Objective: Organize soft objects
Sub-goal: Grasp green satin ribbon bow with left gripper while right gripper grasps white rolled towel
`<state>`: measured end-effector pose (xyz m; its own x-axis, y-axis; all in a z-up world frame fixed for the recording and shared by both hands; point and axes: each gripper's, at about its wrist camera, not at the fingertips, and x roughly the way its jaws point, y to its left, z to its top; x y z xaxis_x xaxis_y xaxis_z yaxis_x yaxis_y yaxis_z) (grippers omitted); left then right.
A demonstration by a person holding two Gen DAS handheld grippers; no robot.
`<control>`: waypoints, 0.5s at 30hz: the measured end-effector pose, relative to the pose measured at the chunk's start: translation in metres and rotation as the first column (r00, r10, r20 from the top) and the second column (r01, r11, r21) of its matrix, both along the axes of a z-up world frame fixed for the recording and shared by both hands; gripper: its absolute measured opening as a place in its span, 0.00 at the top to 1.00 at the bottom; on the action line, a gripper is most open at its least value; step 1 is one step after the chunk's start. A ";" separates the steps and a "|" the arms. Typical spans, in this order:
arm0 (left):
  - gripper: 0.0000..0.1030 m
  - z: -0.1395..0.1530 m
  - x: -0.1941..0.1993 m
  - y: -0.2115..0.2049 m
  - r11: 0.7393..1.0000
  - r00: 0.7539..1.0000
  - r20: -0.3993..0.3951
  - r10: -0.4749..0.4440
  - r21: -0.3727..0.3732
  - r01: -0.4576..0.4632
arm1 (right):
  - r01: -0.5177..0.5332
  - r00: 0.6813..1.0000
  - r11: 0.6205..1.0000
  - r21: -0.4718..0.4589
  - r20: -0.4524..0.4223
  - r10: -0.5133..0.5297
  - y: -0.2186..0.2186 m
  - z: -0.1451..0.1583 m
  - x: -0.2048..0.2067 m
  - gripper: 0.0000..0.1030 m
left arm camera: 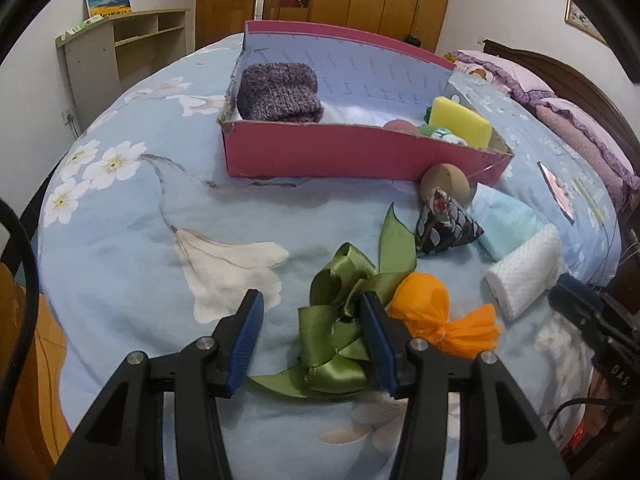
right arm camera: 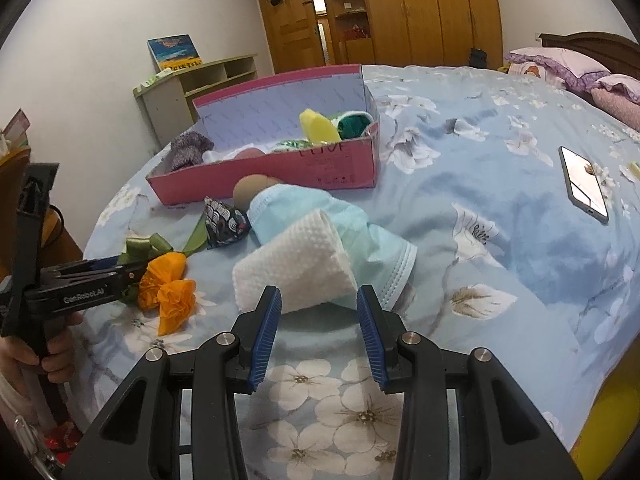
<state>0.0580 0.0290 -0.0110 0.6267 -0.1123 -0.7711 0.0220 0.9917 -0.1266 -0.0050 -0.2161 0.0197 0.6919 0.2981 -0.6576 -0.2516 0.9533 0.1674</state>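
A pink box (left arm camera: 320,156) (right arm camera: 280,178) stands on the bed and holds a purple knitted piece (left arm camera: 278,92), a yellow sponge (left arm camera: 460,120) and other soft items. In front of it lie a green ribbon bow (left arm camera: 340,320), an orange fabric bundle (left arm camera: 432,312), a dark patterned pouch (left arm camera: 440,228), a tan ball (left arm camera: 444,182), a light blue cloth (left arm camera: 506,220) and a white rolled towel (right arm camera: 292,268). My left gripper (left arm camera: 312,308) is open, its jaws either side of the bow. My right gripper (right arm camera: 318,304) is open just before the towel.
The bed has a blue floral cover (right arm camera: 500,208). A phone (right arm camera: 584,184) lies on it to the right. Purple pillows (left arm camera: 576,120) sit at the headboard. A shelf unit (left arm camera: 132,44) and wooden wardrobes (right arm camera: 432,12) stand beyond the bed.
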 end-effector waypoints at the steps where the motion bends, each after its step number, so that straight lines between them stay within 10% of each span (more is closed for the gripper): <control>1: 0.49 -0.002 0.001 0.002 1.000 1.000 -0.003 0.004 -0.013 -0.004 | 0.000 1.000 1.000 0.001 -0.004 0.000 0.001 -0.002 0.001 0.60; 15: 0.62 -0.003 -0.001 0.005 0.996 0.999 0.036 -0.027 -0.085 0.030 | -0.058 0.996 0.994 0.089 -0.055 0.063 0.022 -0.015 0.018 0.59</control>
